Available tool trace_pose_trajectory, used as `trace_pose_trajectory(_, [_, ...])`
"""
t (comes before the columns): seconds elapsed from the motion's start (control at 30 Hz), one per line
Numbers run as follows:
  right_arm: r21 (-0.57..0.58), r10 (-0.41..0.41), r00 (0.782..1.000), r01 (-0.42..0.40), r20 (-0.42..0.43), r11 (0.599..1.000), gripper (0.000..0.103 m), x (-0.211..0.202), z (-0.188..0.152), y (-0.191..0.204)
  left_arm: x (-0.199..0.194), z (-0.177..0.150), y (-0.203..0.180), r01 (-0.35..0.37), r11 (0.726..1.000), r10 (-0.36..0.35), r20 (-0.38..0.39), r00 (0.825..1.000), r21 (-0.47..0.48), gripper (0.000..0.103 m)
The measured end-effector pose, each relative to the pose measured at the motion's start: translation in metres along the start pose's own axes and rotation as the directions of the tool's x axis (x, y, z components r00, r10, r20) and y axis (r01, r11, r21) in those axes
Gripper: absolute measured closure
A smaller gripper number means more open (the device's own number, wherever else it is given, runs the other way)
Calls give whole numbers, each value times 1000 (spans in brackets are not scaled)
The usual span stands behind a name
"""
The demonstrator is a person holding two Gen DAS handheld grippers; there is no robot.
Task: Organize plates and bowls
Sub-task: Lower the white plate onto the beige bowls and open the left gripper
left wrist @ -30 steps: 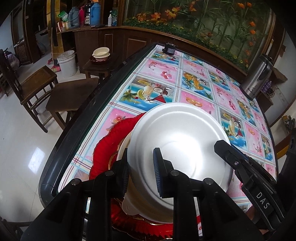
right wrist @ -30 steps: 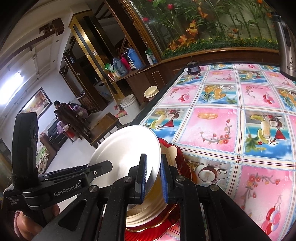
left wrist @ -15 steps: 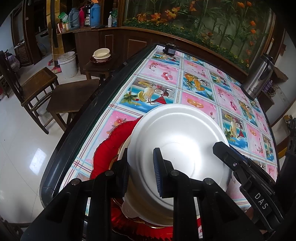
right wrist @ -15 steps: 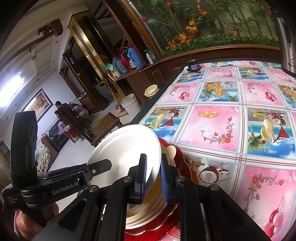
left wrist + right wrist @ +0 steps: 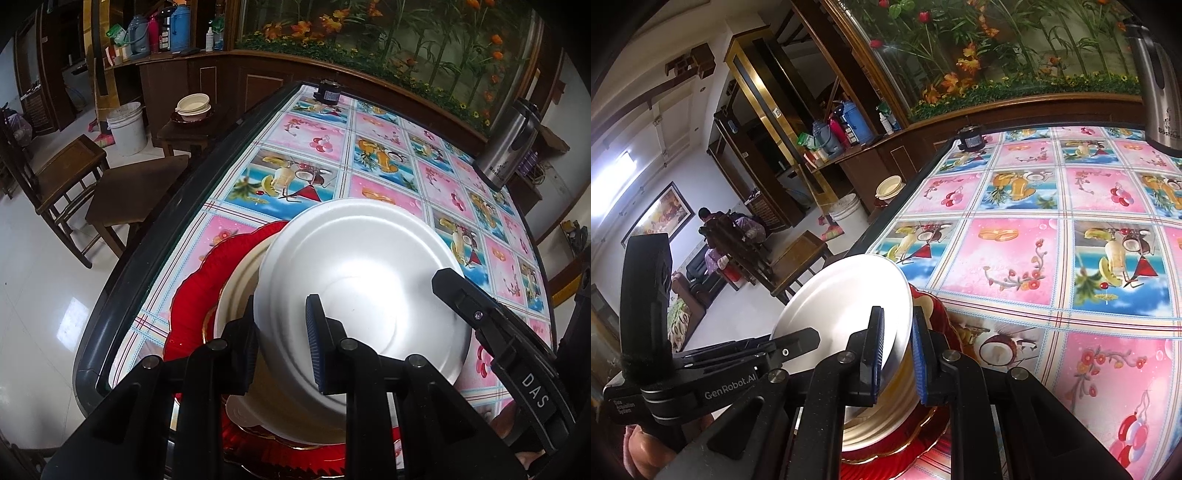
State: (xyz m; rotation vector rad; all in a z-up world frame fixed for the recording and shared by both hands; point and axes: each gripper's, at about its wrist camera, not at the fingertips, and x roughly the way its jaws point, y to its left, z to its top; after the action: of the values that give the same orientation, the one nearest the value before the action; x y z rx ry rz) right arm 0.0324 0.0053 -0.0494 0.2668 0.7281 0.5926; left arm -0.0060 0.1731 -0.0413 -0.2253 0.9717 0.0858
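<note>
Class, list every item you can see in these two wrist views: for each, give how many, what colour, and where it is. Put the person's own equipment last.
White plate: one, white, tilted over the stack at the table's near end.
Cream bowl: at least one, cream, under the plate, on the red plate.
Red plate: one, red, scalloped, bottom of the stack.
Table: one, pink and blue picture cloth.
Kettle: one, steel, far right of the table.
Small jar: one, dark, far table edge.
Bucket: one, white, on the floor.
Left gripper: black, shut on the plate's rim.
Right gripper: black, shut on the opposite rim.
</note>
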Motion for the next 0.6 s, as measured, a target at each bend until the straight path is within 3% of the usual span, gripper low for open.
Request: trace_pose_trajectory(0.6, [32,22,999,-21,-33,999,86,0,-10,-4,-3,-10,2,-13,1000,13,-10,1000,14,83])
